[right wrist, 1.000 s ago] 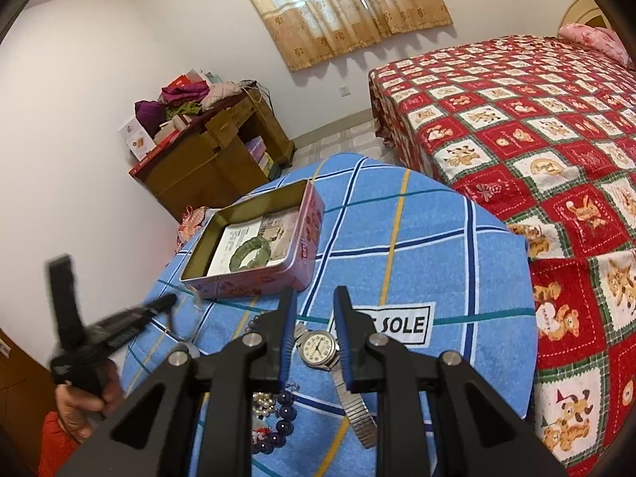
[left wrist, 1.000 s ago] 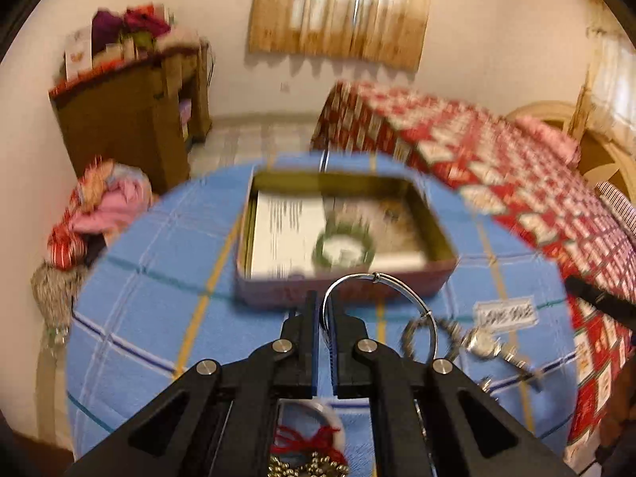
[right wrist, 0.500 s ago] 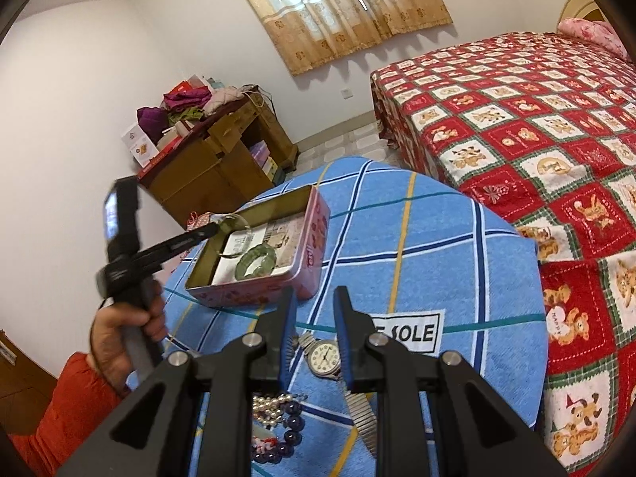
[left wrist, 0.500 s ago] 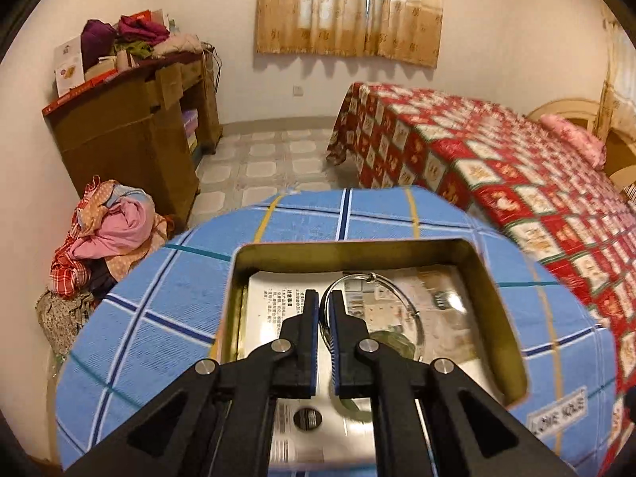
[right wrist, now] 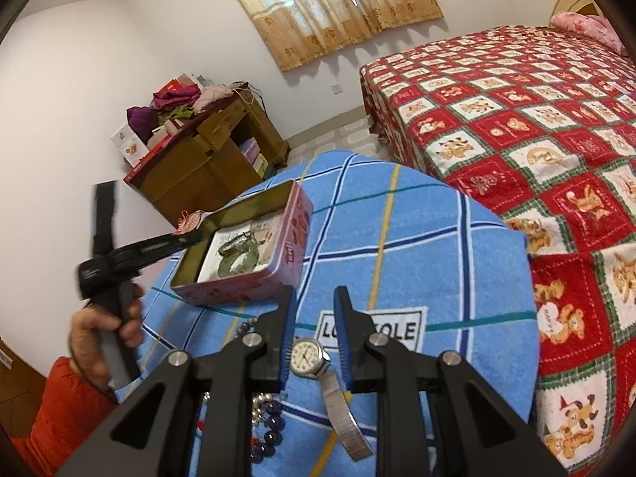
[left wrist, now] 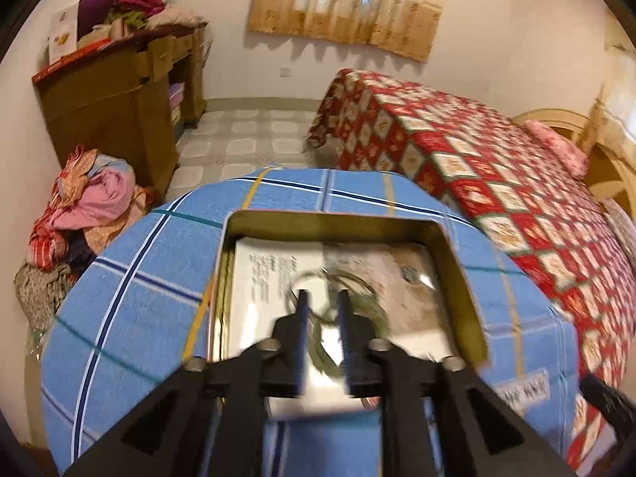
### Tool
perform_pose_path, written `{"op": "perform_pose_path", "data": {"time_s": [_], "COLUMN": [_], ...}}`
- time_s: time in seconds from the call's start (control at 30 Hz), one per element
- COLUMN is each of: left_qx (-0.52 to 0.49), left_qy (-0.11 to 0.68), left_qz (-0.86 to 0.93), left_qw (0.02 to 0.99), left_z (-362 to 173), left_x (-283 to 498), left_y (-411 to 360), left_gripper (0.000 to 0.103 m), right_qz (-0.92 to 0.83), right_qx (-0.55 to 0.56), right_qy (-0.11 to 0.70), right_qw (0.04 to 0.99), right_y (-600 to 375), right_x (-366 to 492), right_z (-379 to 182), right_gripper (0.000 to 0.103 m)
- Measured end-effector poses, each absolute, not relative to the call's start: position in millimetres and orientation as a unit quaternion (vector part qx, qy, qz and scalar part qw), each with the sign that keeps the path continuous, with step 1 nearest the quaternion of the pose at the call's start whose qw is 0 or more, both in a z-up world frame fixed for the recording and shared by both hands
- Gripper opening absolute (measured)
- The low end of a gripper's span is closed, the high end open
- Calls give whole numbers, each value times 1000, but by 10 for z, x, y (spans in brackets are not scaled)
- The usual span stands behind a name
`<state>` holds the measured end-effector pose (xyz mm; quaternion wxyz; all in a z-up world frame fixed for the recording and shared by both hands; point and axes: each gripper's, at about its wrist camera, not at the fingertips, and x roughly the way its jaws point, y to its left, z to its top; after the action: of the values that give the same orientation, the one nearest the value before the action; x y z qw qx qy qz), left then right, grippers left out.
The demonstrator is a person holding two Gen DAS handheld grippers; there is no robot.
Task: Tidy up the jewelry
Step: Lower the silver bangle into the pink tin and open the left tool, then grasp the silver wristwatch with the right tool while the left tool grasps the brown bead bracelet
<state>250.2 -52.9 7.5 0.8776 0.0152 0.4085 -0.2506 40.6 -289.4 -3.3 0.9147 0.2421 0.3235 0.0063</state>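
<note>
A pink tin (left wrist: 330, 216) stands open on the blue checked table (left wrist: 139, 302), lined with printed paper. My left gripper (left wrist: 322, 296) hangs over the tin and its jaws are opening. The silver bangle (left wrist: 318, 275) lies loose below the fingertips, beside a green bangle (left wrist: 373, 314). The right wrist view shows the tin (right wrist: 254, 288) with the silver bangle (right wrist: 234, 242) on the green bangle (right wrist: 238, 262), and the left gripper (right wrist: 194, 236) at its rim. My right gripper (right wrist: 315, 296) hovers open above a wristwatch (right wrist: 306, 359), gripping nothing.
Bead strings (right wrist: 270, 421) lie on the cloth to the left of the watch. A bed with a red quilt (right wrist: 536, 127) borders the table on the right. A wooden cabinet (left wrist: 119, 103) and a clothes pile (left wrist: 87, 206) stand beyond it. A hand (right wrist: 95, 334) holds the left gripper.
My left gripper carried the silver bangle from the table's near side over the tin, then its jaws parted and the bangle dropped free inside. The right gripper kept still.
</note>
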Motion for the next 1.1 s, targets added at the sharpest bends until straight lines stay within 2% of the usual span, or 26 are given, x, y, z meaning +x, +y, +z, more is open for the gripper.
{"op": "perform_pose_path", "data": {"time_s": [0.03, 0.1, 0.27, 0.53, 1.1], "left_qx": [12, -5, -33, -26, 24], "left_qy": [403, 380, 357, 356, 455], "left_qz": [-253, -253, -236, -219, -267], "left_qw": [880, 890, 903, 908, 849], "left_z": [114, 185, 273, 175, -300], "left_x": [2381, 2150, 1584, 1081, 1504], "left_y": [-475, -355, -38, 152, -577], "left_gripper": [59, 76, 76, 76, 76], "right_qz": [6, 4, 4, 13, 62], "right_qx": [242, 242, 243, 215, 96], "right_qy": [324, 327, 336, 344, 439], "right_qw": [914, 913, 910, 914, 891], "right_y": [-2892, -2874, -2774, -2535, -2437], "right_x": [374, 296, 84, -103, 620], "right_z": [-35, -41, -76, -84, -526], "right_gripper": [23, 23, 32, 33, 33]}}
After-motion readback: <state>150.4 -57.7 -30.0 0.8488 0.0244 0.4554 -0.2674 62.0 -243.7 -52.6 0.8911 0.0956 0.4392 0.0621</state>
